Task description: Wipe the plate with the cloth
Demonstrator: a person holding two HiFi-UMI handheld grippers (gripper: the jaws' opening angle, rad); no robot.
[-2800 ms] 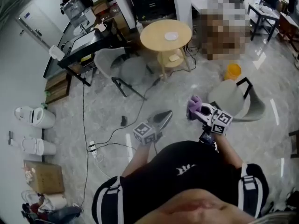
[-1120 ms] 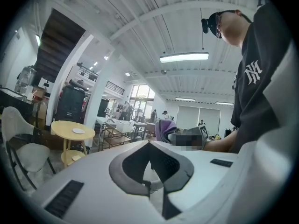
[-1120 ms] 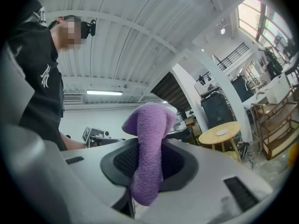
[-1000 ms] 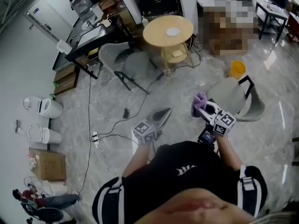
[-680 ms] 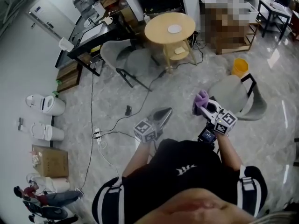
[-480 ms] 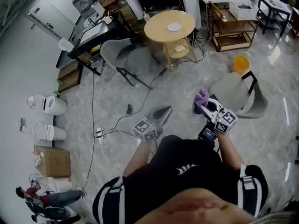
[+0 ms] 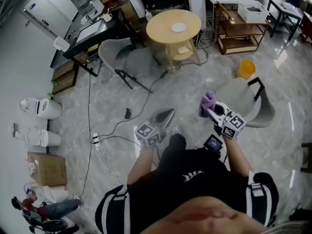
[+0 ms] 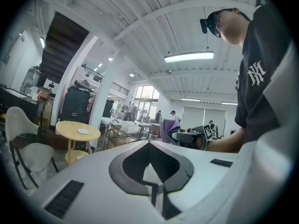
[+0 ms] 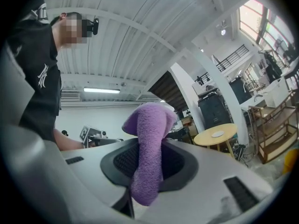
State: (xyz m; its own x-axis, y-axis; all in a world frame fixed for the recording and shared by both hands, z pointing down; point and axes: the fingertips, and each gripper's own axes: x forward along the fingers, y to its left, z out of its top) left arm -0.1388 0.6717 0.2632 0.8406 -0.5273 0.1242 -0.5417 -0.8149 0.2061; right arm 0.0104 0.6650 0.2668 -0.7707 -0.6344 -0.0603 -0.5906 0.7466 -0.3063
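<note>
Two grippers held close to body, well apart from work. Right gripper (image 7: 212, 112) clamped on fuzzy purple cloth (image 7: 208, 100), tuft poking past jaws. Left gripper (image 7: 163, 117) closed, empty. Small white round plate (image 7: 178, 27) sits on round pale-wood table (image 7: 161, 30) at 12 o'clock. Step looks like approach, wiping not yet begun. Next move: walk to table, lower cloth onto plate.
</note>
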